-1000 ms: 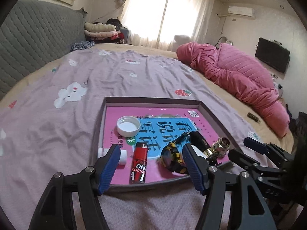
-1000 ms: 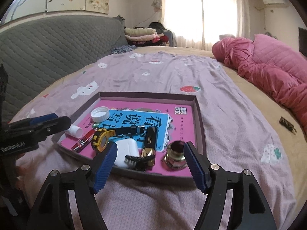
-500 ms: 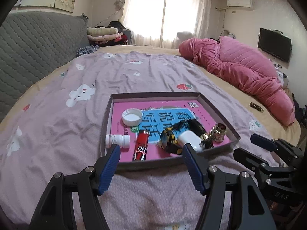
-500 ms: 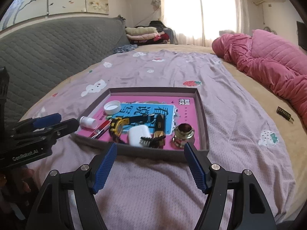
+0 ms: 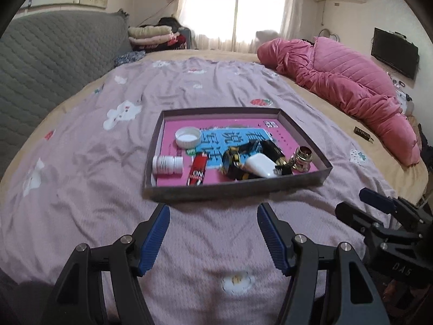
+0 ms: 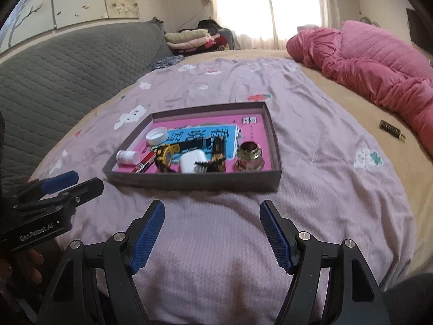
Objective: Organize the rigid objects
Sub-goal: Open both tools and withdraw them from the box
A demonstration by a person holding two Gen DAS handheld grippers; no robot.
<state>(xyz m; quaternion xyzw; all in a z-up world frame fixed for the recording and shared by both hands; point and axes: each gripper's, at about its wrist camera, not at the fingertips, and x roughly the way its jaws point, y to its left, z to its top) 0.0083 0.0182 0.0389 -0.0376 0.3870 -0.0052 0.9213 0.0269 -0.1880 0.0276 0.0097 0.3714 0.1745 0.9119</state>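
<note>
Jaws on both sides are spread wide with nothing in them. The left gripper [image 5: 212, 234] and the right gripper [image 6: 212, 233] both hang over the bed [image 5: 81, 162], on the near side of the tray [image 5: 235, 188] and apart from it, side by side.

The tray sits on the purple sheet with a pink and blue printed bottom. Along its near edge, left to right: a small white bottle [image 5: 167, 164] lying on its side, a red lighter [image 5: 197, 170] just beside it, a black and yellow watch [image 5: 234, 161] bunched up against a white charger [image 5: 261, 165] and a black and gold thing I can't make out, then a brass fitting [image 5: 302, 158] in the right corner. A white cap [image 5: 188, 137] lies open side up a bit further back on the left.

Past the tray, off to the right, a small dark bar [image 6: 391, 130] lies on the tan part of the bed, well apart from everything. Behind that there's a heaped pink quilt [image 5: 346, 81].
</note>
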